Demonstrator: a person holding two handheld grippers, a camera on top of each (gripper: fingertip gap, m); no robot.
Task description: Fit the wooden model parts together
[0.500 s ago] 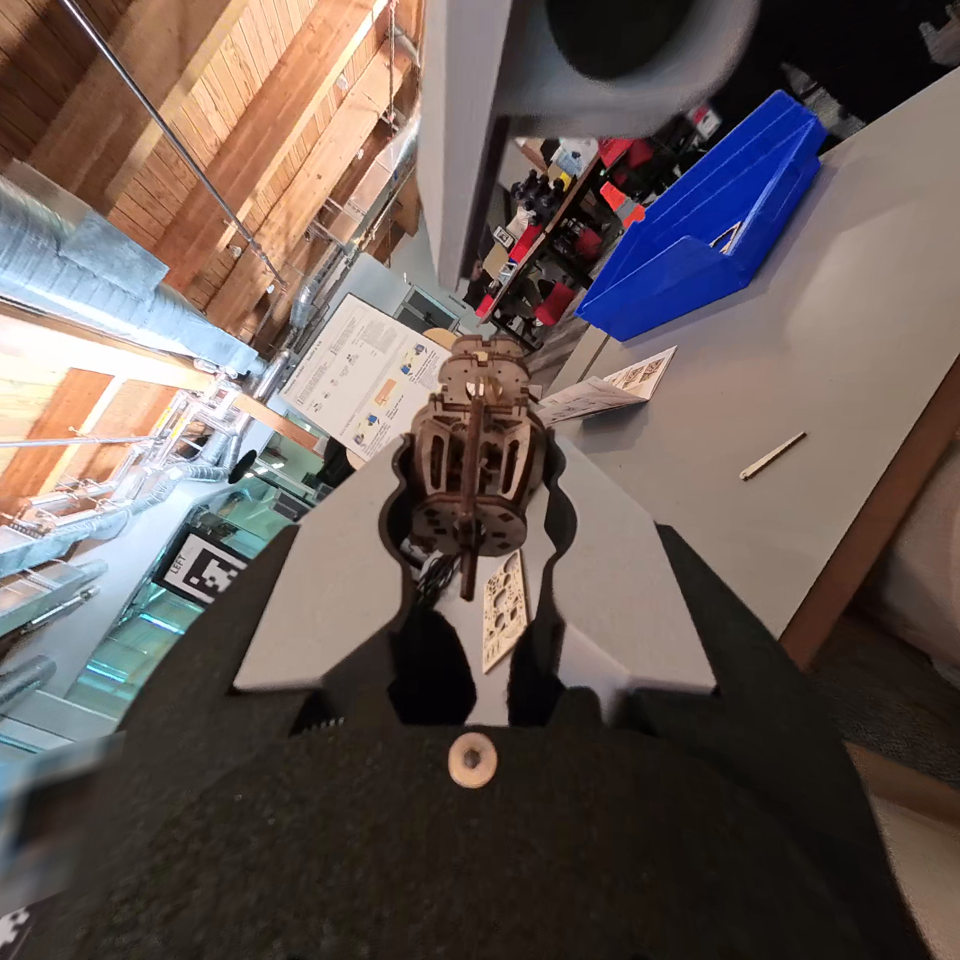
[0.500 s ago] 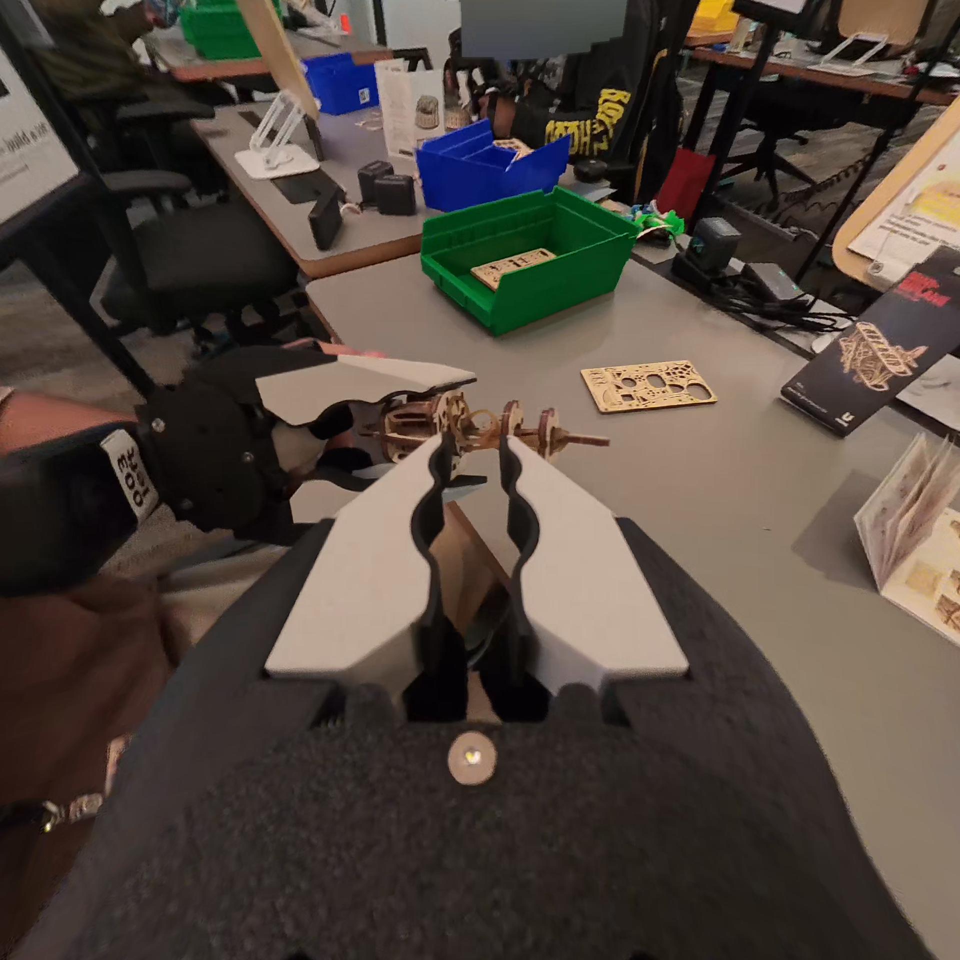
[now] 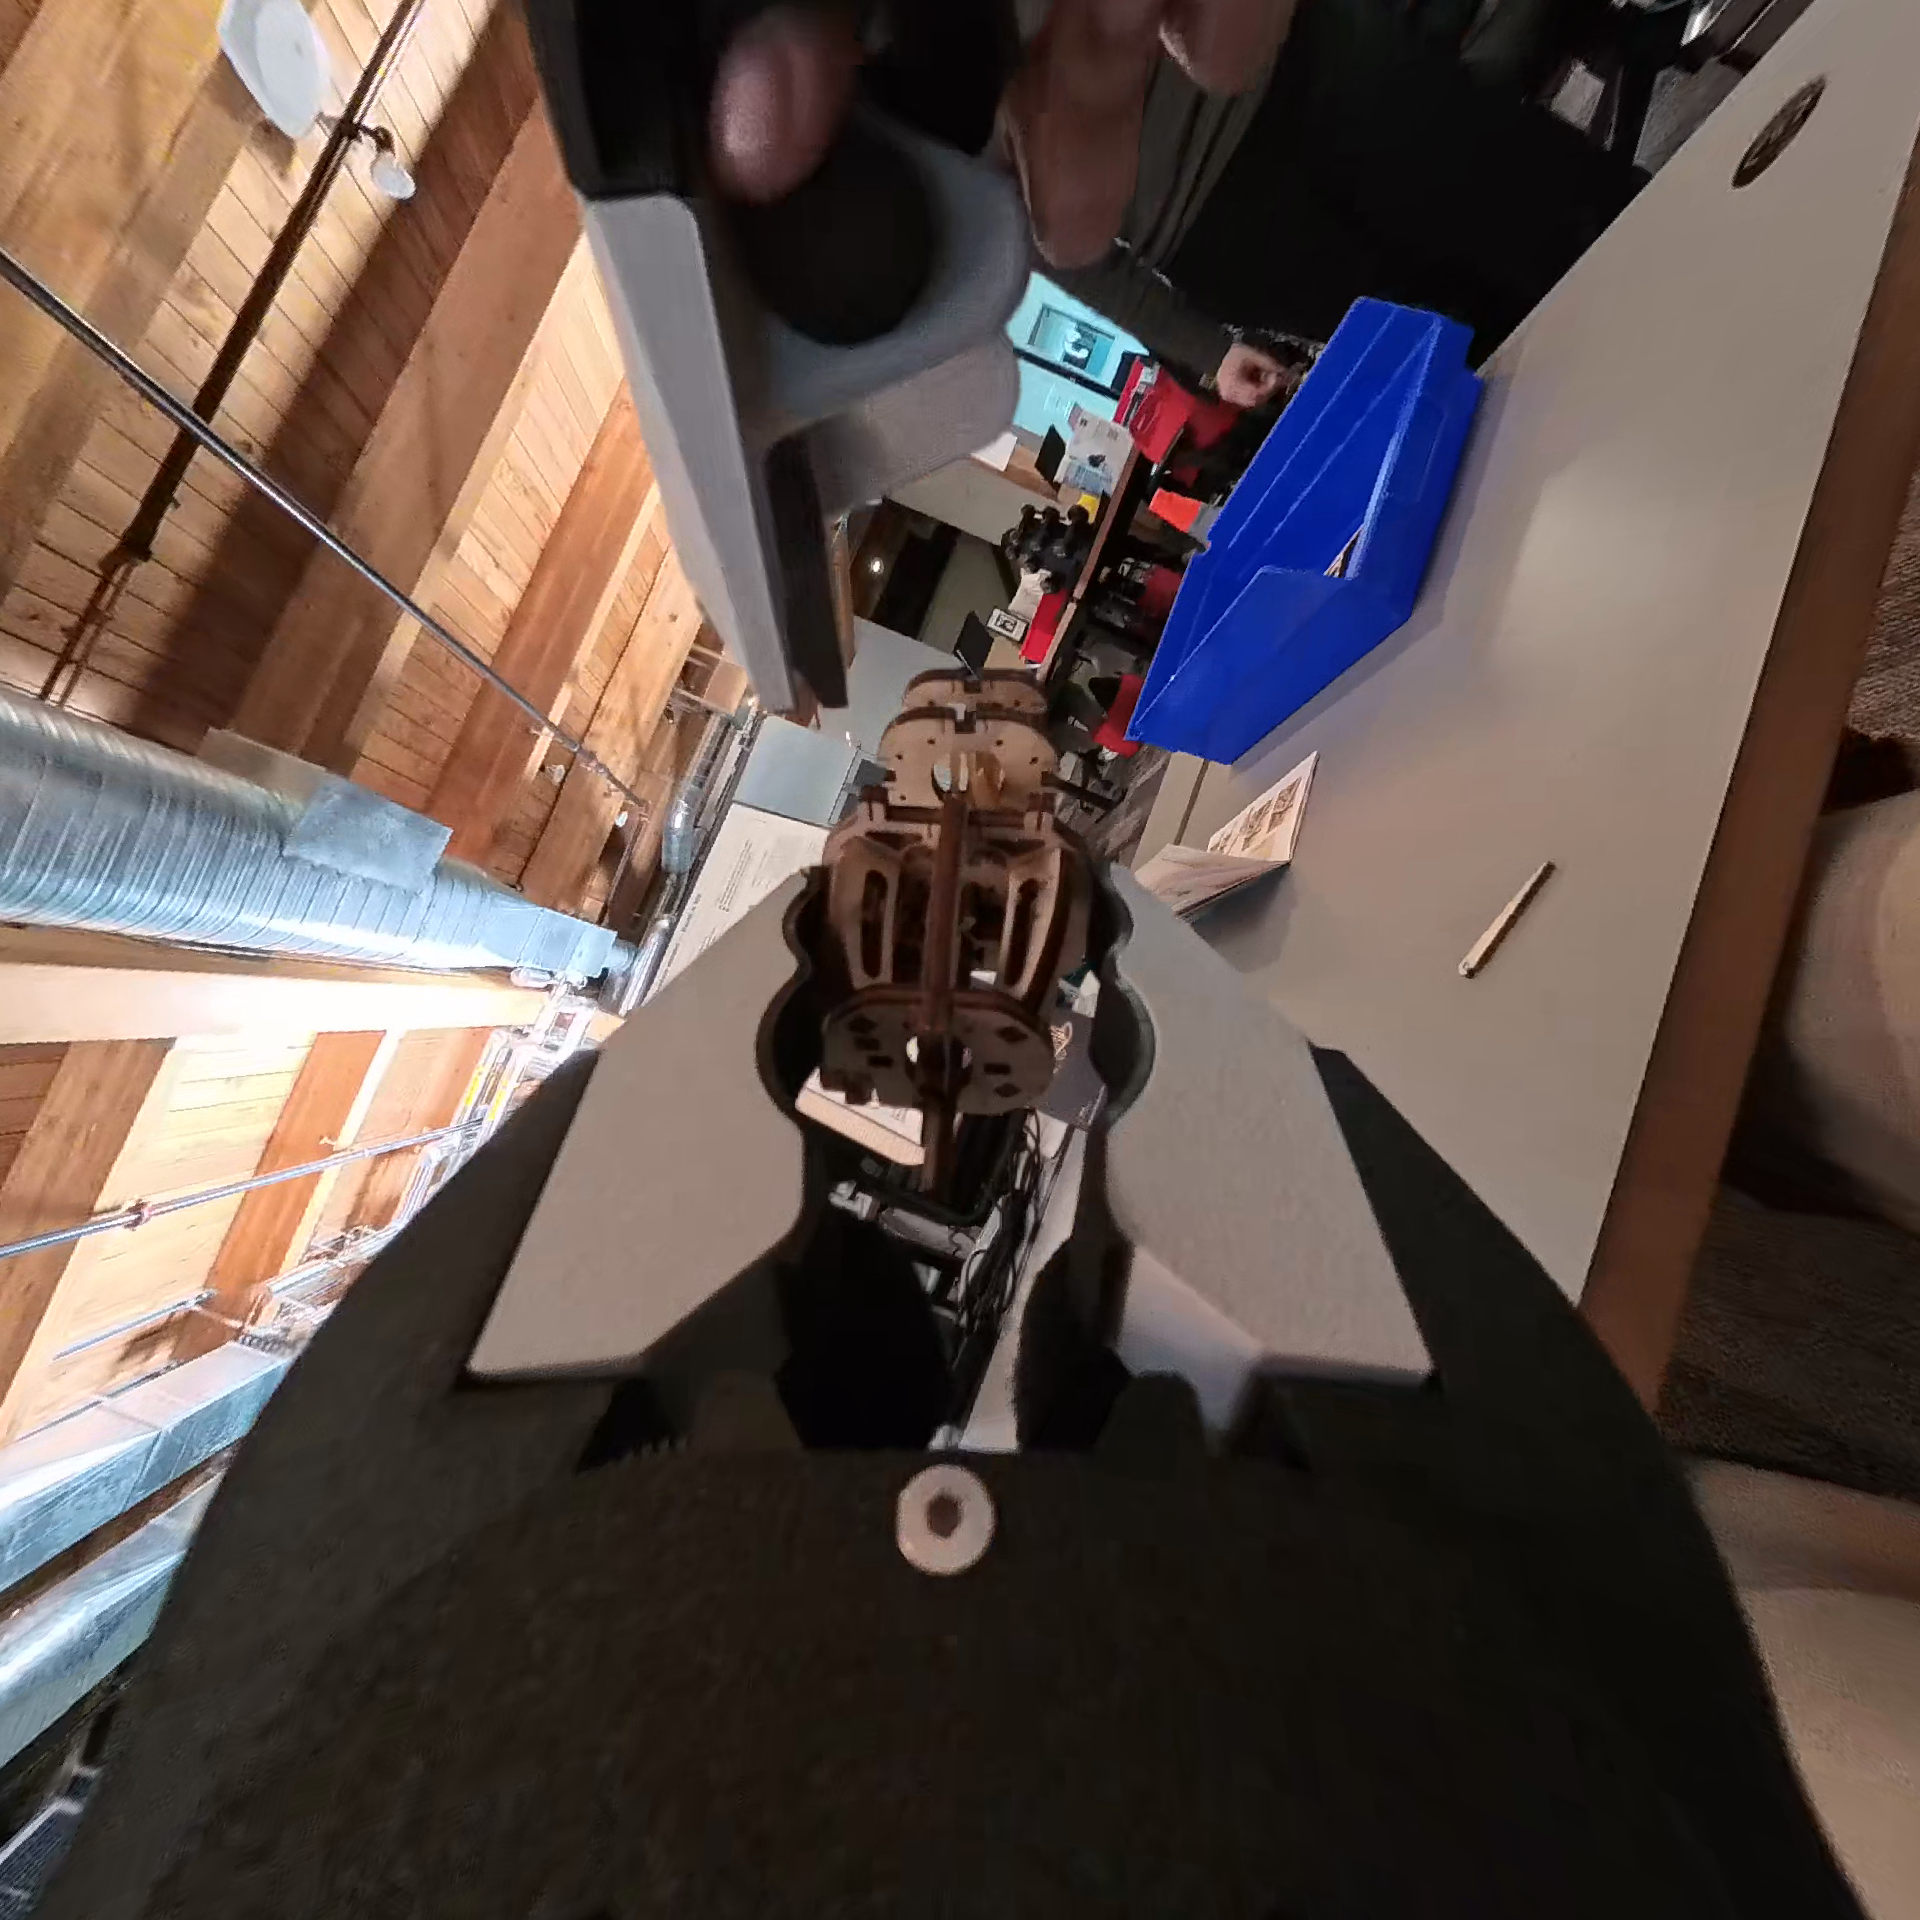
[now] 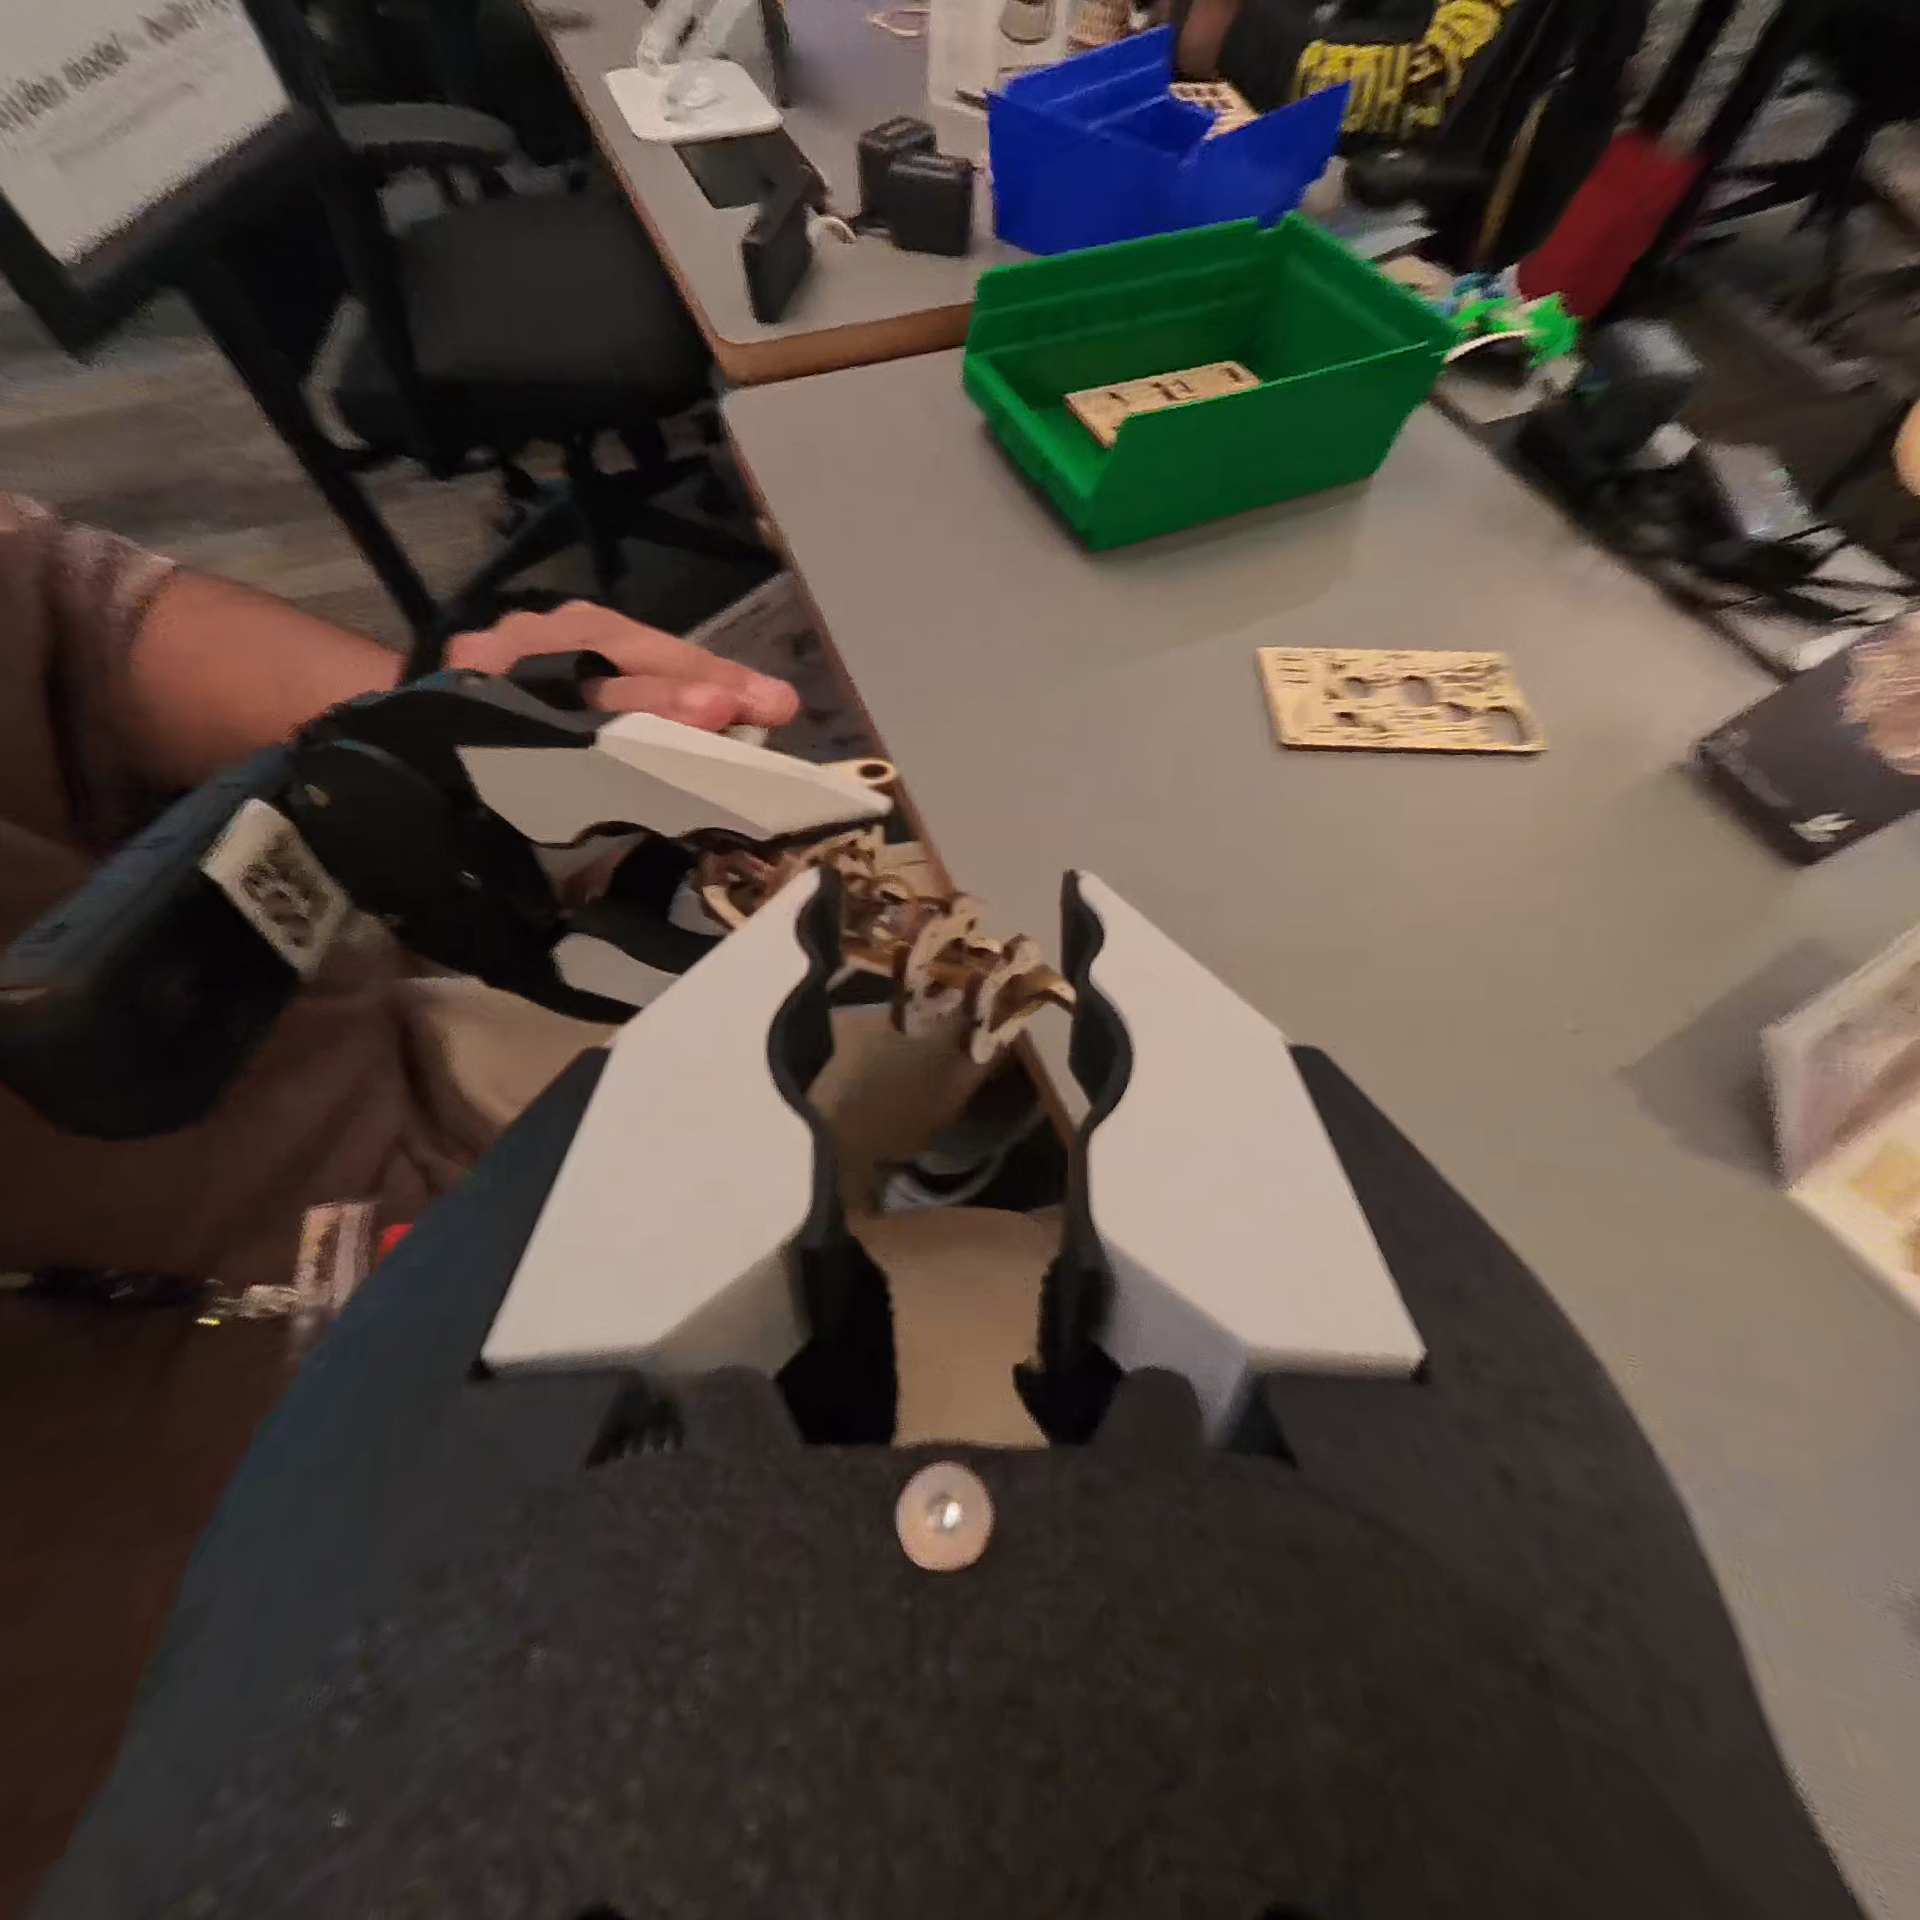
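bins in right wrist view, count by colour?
Green bin: 1
Blue bin: 1
Total: 2

The left wrist view is rolled sideways, looking close along its grey fingers at the small brown wooden model (image 3: 951,935), with ceiling at left and grey table (image 3: 1621,644) at right. The right wrist view looks down across that table (image 4: 1091,623), sharing the model (image 4: 935,951).
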